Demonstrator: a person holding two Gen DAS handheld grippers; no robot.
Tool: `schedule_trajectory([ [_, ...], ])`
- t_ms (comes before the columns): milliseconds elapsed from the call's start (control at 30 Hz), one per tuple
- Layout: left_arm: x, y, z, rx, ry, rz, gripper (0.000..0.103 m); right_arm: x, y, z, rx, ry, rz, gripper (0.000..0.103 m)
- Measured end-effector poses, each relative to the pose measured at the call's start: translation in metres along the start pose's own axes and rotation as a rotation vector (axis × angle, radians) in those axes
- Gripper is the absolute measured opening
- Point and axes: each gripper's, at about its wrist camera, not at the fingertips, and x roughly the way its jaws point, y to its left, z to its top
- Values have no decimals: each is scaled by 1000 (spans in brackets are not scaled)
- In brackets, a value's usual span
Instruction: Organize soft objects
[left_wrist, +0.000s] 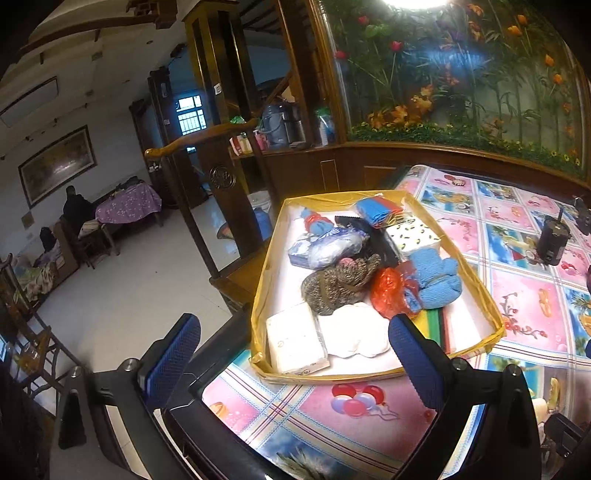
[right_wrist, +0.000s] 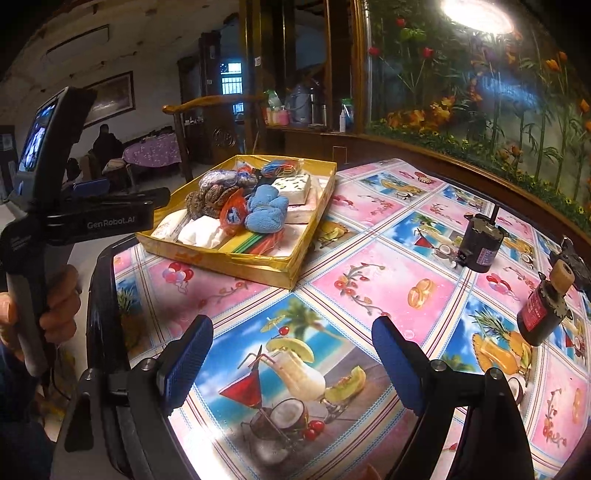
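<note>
Right wrist view: both grippers' jaws gape wide and empty over the picture-cloth desk (right_wrist: 369, 236), one shallow gold cardboard tray (right_wrist: 258, 264) heaped with soft bundles, two dark cylindrical motors (right_wrist: 480, 242) well apart from it.

one gold tray (left_wrist: 476, 284), two blue knit bundles (left_wrist: 437, 282), two dark cylindrical motors (right_wrist: 482, 242) on the tablecloth

A lived-in family home, seen from a table in its main room.

A cartoon-print oilcloth (right_wrist: 369, 280) is spread over the table; dark carved wood partitions (left_wrist: 221, 177) and a floral wall mural (left_wrist: 461, 74) are seen behind, while a framed painting (left_wrist: 57, 164), a purple-covered table (left_wrist: 129, 205) and a seated person (left_wrist: 75, 206) are found far left.
</note>
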Motion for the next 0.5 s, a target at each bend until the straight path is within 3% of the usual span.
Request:
schedule_trajectory([
  [500, 10, 4, -4, -5, 40, -4, 102, 1, 1, 0, 3, 5, 10, 91],
])
